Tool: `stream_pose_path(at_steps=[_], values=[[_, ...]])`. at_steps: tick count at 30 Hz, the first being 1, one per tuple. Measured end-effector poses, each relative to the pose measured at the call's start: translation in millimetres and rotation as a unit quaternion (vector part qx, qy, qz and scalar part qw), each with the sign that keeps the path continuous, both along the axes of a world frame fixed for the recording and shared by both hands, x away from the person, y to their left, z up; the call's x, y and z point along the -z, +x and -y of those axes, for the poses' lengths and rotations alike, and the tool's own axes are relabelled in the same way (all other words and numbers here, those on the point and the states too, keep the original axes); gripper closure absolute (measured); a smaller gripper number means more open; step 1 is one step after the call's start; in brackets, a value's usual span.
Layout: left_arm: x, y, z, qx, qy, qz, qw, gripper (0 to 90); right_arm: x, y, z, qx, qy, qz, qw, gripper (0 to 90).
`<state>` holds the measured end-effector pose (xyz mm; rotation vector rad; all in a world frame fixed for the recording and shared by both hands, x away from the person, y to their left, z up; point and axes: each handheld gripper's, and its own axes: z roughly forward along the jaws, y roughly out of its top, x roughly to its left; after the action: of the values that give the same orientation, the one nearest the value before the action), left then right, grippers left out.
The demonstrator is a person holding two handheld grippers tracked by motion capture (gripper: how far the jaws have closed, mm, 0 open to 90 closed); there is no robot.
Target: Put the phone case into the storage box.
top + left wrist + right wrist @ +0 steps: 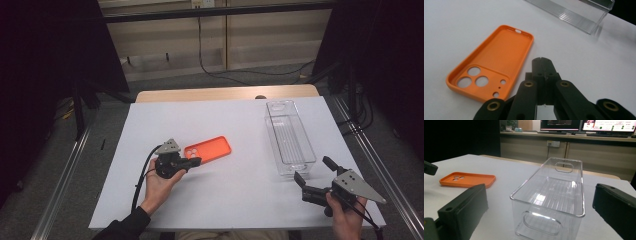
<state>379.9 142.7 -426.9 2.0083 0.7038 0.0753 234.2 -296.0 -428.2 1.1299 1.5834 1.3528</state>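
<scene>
Table point(210, 200): white, matte, flat top, wood edge at the far side.

Bin point(289, 137): clear hard plastic, long rectangular box, ribbed floor, oval handle cut-outs in both short walls. Nothing inside. Stands upright on the table's right half.

Case point(208, 150): orange phone case, lying open side up on the table, well left of the bin. Rounded corners, raised rim, finely dotted inner face, three large round camera holes plus smaller ones at one end. Looks soft, rubbery.

Left gripper point(196, 161): jaws pressed fully together, nothing between them; tips just beside the case's camera end.

Right gripper point(314, 176): jaws wide apart, nothing held, pointing at the bin's near short wall.
</scene>
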Motion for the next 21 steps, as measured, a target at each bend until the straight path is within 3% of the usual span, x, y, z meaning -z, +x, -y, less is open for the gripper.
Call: stream_pose_path(at_steps=[4, 10, 21], values=[[3.3, 0.4, 3.8, 0.010, 0.027, -0.015, 0.9995, 90.0, -0.1, -0.2, 0.0, -0.001, 0.000, 0.000, 1.0000, 0.0], [10.3, 7.0, 5.8, 0.017, 0.069, -0.042, 0.9966, 90.0, 0.1, 0.0, -0.3, -0.002, -0.001, 0.000, 1.0000, 0.0], [17.2, 12.1, 7.4, 0.010, 0.107, -0.065, 0.9920, 90.0, 0.2, 0.1, -0.3, -0.002, -0.001, -0.001, 1.0000, 0.0]])
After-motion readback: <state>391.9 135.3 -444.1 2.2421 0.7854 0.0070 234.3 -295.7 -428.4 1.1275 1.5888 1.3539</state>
